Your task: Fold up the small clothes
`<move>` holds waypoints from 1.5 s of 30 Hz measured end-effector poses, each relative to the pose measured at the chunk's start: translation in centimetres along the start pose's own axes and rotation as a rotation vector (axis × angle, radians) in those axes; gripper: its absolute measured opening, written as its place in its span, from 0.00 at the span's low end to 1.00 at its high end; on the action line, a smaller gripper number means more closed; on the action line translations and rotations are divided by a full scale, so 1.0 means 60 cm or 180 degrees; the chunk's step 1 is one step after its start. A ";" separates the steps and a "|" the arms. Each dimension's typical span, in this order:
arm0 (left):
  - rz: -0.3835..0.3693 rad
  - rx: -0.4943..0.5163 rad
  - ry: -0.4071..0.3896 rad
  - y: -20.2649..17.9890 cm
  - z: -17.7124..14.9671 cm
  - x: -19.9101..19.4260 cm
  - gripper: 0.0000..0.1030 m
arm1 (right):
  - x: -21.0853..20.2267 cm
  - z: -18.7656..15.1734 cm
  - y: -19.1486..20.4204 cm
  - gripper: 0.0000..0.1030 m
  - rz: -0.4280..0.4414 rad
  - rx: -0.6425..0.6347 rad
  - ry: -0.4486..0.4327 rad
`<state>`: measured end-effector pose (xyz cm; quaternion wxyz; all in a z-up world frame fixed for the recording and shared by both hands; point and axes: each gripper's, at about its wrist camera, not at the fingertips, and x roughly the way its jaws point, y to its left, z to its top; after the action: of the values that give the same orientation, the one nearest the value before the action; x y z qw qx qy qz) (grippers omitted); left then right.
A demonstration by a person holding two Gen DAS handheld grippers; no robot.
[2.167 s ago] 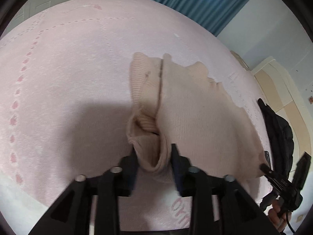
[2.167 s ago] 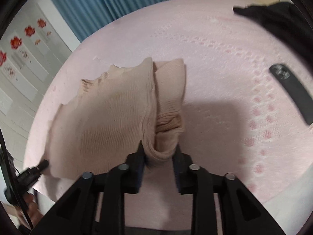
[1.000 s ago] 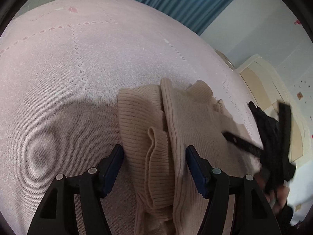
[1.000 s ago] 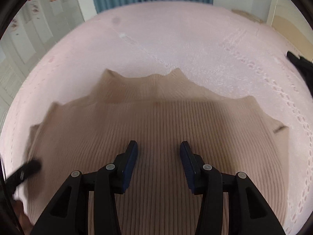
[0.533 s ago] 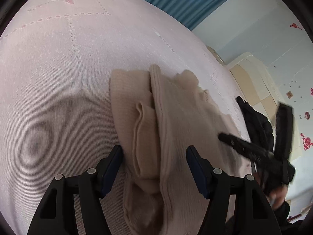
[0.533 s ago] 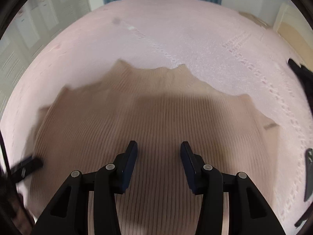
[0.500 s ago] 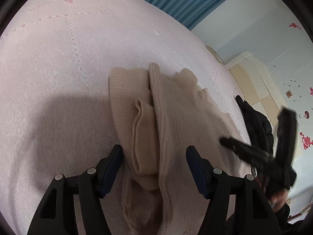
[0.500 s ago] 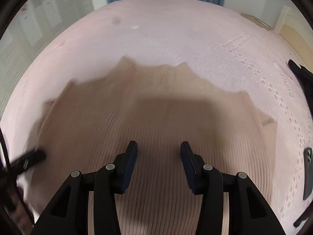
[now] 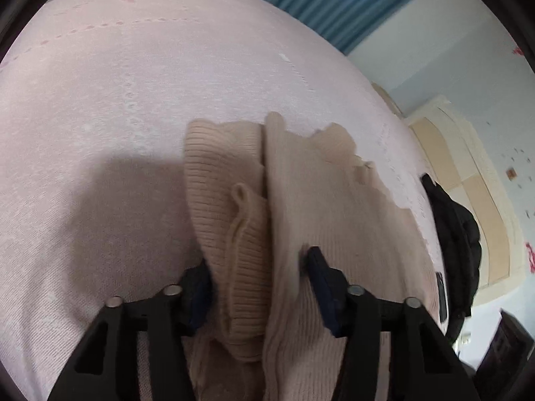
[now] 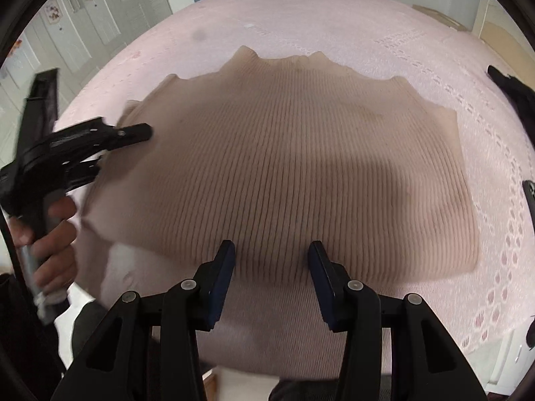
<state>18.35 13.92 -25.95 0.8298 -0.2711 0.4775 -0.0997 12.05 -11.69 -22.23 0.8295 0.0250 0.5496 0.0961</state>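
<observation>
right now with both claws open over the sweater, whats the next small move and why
Probably close the left claw on the bunched ribbed fold of the beige sweater. Its jaws stand open on either side of that fold, while the right claw hangs open at the near hem, gripping nothing. That side looks lumpy, so it seems to need pulling flat first.

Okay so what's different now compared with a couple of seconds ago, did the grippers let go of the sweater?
Yes. Both the left gripper and the right gripper were clamped on bunched folds of the beige ribbed knit sweater and have since opened. The right one pulled back to the near hem. The sweater stays folded on the pink bedspread.
</observation>
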 end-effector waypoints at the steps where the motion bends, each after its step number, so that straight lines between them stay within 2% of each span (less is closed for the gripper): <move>1: -0.0026 -0.0108 0.0040 0.006 0.002 -0.002 0.36 | -0.009 -0.003 -0.006 0.44 0.0054 0.0034 -0.0019; 4: -0.0111 -0.0316 0.0093 0.016 0.011 -0.011 0.25 | -0.040 -0.007 -0.037 0.44 0.0169 0.0221 -0.0129; 6: -0.0124 -0.0387 0.0050 0.011 0.013 -0.021 0.23 | -0.063 -0.008 -0.064 0.44 0.0171 0.0332 -0.0228; 9: -0.0077 -0.0319 -0.0051 -0.020 0.016 -0.042 0.22 | -0.093 -0.012 -0.105 0.44 0.0154 0.0505 -0.0372; 13: 0.0013 -0.0136 -0.0157 -0.086 0.026 -0.069 0.22 | -0.128 -0.018 -0.165 0.44 0.0136 0.0802 -0.0516; 16: 0.0166 -0.0057 -0.0219 -0.148 0.035 -0.078 0.22 | -0.149 -0.028 -0.208 0.44 0.0106 0.0992 -0.0629; 20: 0.0296 0.0011 -0.0298 -0.224 0.036 -0.081 0.21 | -0.177 -0.048 -0.263 0.44 -0.0120 0.1128 -0.0739; 24: 0.0404 0.0168 -0.0318 -0.303 0.029 -0.067 0.21 | -0.196 -0.072 -0.312 0.44 -0.0125 0.1308 -0.0779; 29: 0.0350 0.0406 -0.0208 -0.408 -0.004 -0.023 0.21 | -0.207 -0.095 -0.362 0.44 -0.0216 0.1452 -0.0784; 33: 0.0166 0.0587 0.0182 -0.468 -0.050 0.046 0.25 | -0.200 -0.110 -0.388 0.44 -0.0191 0.1573 -0.0745; 35: 0.0003 0.0624 0.0387 -0.478 -0.064 0.069 0.27 | -0.196 -0.115 -0.391 0.44 -0.0153 0.1573 -0.0730; 37: -0.0096 0.0689 0.0436 -0.480 -0.072 0.070 0.29 | -0.192 -0.115 -0.387 0.44 -0.0090 0.1533 -0.0724; 41: -0.0029 0.0819 0.0281 -0.455 -0.058 0.037 0.37 | -0.185 -0.098 -0.363 0.44 0.0241 0.1411 -0.0771; 45: 0.0050 0.0657 0.0131 -0.383 -0.037 -0.002 0.48 | -0.176 -0.059 -0.316 0.53 0.0745 0.1239 -0.0877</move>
<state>18.58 -5.98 -14.22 0.8441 -0.1783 0.4837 -0.1474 7.31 -32.49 -16.83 0.8593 0.2604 0.4329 0.0795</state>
